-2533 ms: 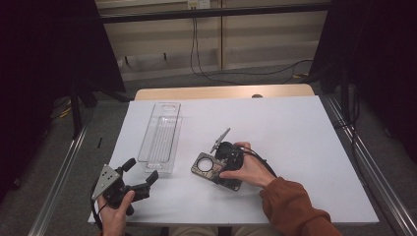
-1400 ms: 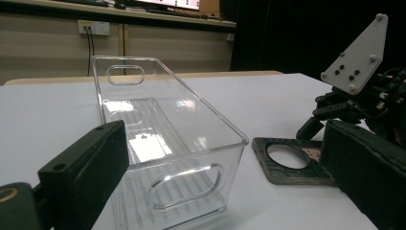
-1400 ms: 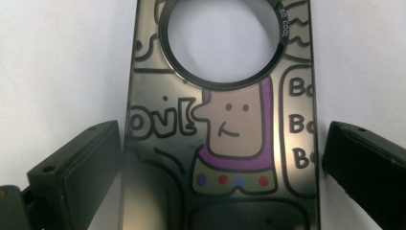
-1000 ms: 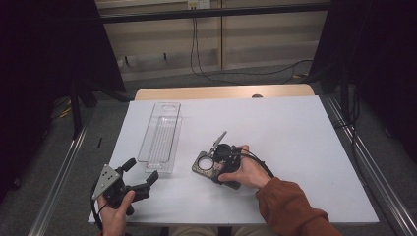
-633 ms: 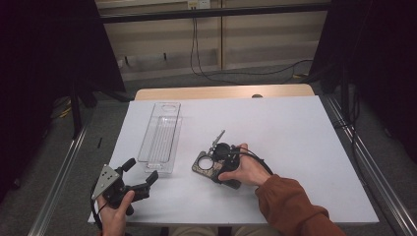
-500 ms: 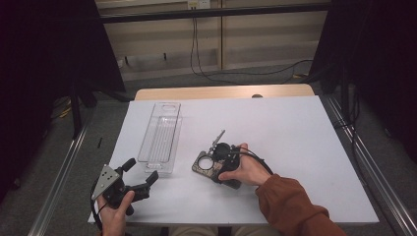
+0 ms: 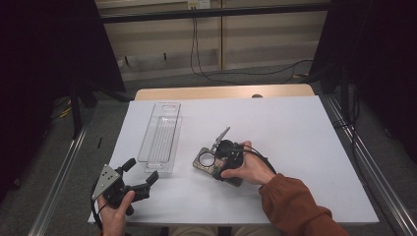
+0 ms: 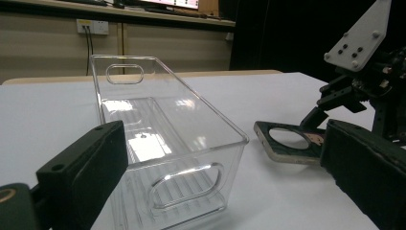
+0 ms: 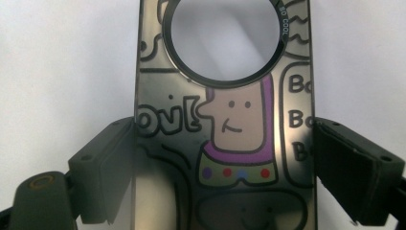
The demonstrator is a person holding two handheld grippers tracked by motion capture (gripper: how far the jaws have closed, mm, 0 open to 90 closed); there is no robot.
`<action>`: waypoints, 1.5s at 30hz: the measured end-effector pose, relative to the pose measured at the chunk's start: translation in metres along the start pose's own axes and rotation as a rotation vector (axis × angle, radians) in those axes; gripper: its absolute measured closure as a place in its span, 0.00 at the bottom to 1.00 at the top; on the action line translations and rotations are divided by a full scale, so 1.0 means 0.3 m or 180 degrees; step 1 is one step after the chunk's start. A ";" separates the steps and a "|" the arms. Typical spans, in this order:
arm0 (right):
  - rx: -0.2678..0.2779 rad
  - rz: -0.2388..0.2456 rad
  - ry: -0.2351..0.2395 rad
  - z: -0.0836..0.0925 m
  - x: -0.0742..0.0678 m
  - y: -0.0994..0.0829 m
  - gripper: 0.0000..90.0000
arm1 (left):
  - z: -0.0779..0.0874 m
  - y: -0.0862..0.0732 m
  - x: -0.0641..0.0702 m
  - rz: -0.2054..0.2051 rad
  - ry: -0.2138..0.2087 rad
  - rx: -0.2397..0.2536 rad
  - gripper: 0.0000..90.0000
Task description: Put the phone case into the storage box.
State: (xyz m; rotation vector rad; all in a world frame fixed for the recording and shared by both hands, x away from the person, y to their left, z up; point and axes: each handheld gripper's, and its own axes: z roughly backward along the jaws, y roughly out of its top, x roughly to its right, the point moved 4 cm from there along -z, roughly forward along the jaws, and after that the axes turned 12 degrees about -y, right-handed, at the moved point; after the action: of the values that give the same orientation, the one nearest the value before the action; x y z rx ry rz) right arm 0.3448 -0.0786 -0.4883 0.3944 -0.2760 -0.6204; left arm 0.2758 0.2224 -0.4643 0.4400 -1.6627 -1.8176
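The right tongs [image 9: 218, 167] straddle a phone case [image 9: 225, 143], one black jaw at each long edge. The pads stand at the edges; whether they press or merely flank the case cannot be told from the right gripper view. The case lies flat on the white tabletop [image 7: 305, 132], just right of the clear plastic bin [image 7: 161, 137], as the high view shows.

The case is a thin shell with a printed cartoon face and a round camera opening [image 9: 224, 33]. It is judged light, glossy and somewhat flexible. A grip across the two long edges, below the opening where the wall is continuous, is judged the firmest hold; the ring around the opening is the weakest part. Smooth edges may slip under a light pinch, and too hard a pinch may bow the shell.

The left tongs [image 7: 140, 179] stand spread and empty near the tabletop's front edge, facing the bin.
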 end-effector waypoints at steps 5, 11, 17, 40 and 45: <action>0.0183 0.0011 -0.0021 0.029 0.012 0.002 0.14 | -0.002 0.000 0.000 0.0005 0.0015 -0.0004 0.03; 0.0379 -0.0017 -0.0050 0.053 0.032 0.003 0.14 | -0.002 0.000 0.001 0.0004 -0.0002 -0.0002 0.03; 0.0608 -0.0067 -0.0076 0.078 0.047 0.006 0.14 | 0.000 0.001 0.004 0.0023 -0.0003 0.0024 0.03; 0.1217 -0.0341 -0.0171 0.120 0.091 -0.081 0.13 | 0.001 -0.001 0.002 0.0011 -0.0012 -0.0006 0.03; 0.1300 -0.0415 -0.0191 0.129 0.104 -0.106 0.13 | -0.003 -0.001 0.007 0.0044 -0.0032 0.0018 0.03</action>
State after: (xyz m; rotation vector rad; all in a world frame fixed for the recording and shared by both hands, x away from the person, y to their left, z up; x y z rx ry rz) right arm 0.3391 -0.1318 -0.4637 0.7918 -0.4390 -0.7048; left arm 0.2748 0.2205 -0.4643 0.4215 -1.6742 -1.8082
